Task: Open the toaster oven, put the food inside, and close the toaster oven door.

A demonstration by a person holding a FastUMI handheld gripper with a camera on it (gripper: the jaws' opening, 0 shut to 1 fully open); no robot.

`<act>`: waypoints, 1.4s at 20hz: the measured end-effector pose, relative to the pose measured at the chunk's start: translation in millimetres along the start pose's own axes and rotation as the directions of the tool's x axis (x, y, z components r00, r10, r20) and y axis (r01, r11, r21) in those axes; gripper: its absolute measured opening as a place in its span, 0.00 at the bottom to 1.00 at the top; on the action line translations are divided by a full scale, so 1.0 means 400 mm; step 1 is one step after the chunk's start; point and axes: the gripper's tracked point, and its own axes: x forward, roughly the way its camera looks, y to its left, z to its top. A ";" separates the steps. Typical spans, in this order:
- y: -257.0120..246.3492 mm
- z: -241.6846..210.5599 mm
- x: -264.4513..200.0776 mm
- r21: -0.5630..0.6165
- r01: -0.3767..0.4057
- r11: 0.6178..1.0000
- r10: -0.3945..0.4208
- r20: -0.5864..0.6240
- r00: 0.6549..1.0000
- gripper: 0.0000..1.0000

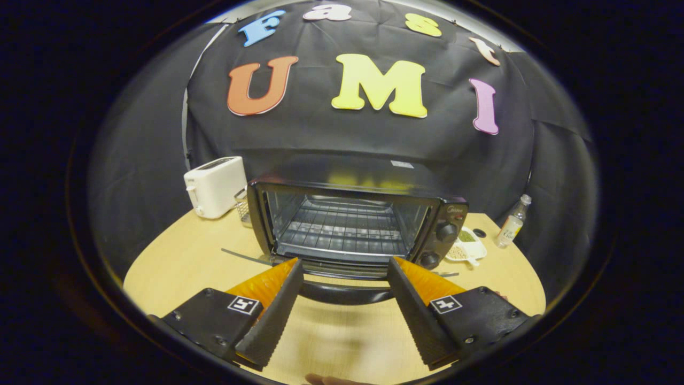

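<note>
We see the toaster oven (352, 214) standing on the wooden table (176, 256) just beyond the fingers, its door (342, 278) dropped fully open so the wire rack (342, 230) inside lies bare. The door's dark handle (344, 294) runs across between the two fingers, and the glass edge juts out on either side. A small light mark sits above the two knobs (443, 243) on the control panel, but we cannot read it, nor the pale sticker on the oven's top. The gripper (344, 275) is held low and level, pointing straight into the oven mouth, its fingers spread wide and pressing on nothing. Right of the oven lies a white divided dish (470, 247) with what may be grains, partly hidden by the oven's corner, and farther out a clear bottle (513, 222) whose label is too small to read. Left of the oven stands a white toaster (214, 186), with a wire basket (243, 206) half hidden between them.
</note>
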 end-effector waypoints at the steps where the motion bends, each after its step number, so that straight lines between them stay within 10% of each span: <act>1: 0.000 -0.008 -0.005 -0.006 -0.004 1.000 0.004 0.002 1.000 1.00; 28: 0.045 -0.285 -0.010 0.082 -0.110 0.991 0.129 -0.292 0.948 1.00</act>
